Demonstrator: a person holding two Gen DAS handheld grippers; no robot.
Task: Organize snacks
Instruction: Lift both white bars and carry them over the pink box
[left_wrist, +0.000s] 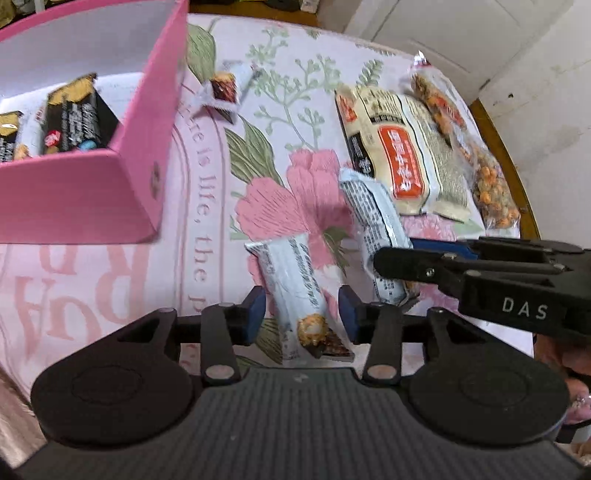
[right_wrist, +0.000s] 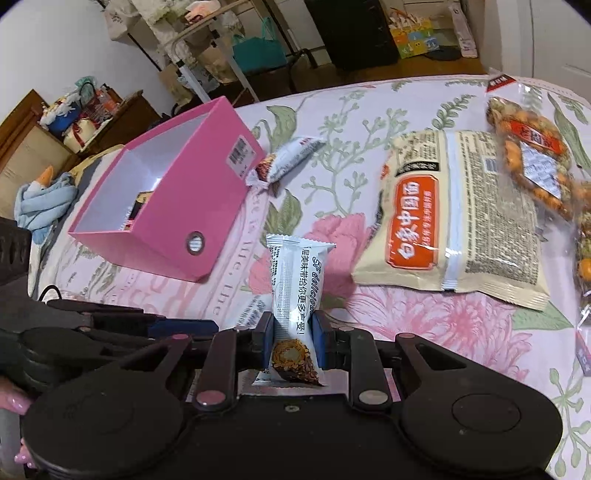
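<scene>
My left gripper (left_wrist: 302, 314) is open, its blue pads on either side of a white snack bar (left_wrist: 295, 284) that lies on the floral cloth, not touching it. My right gripper (right_wrist: 293, 341) is shut on a second white snack bar (right_wrist: 295, 291) and shows in the left wrist view (left_wrist: 413, 258) at the right, with its bar (left_wrist: 376, 229). A pink box (left_wrist: 122, 173) at the left holds several black-wrapped bars (left_wrist: 77, 122); it also shows in the right wrist view (right_wrist: 177, 218). A third white bar (right_wrist: 284, 162) lies beside the box.
A cream packet with an orange label (right_wrist: 450, 221) and a clear bag of orange and green snacks (right_wrist: 532, 158) lie at the right on the floral cloth (right_wrist: 424, 332). Beyond the far edge of the cloth are shelves, bags and furniture.
</scene>
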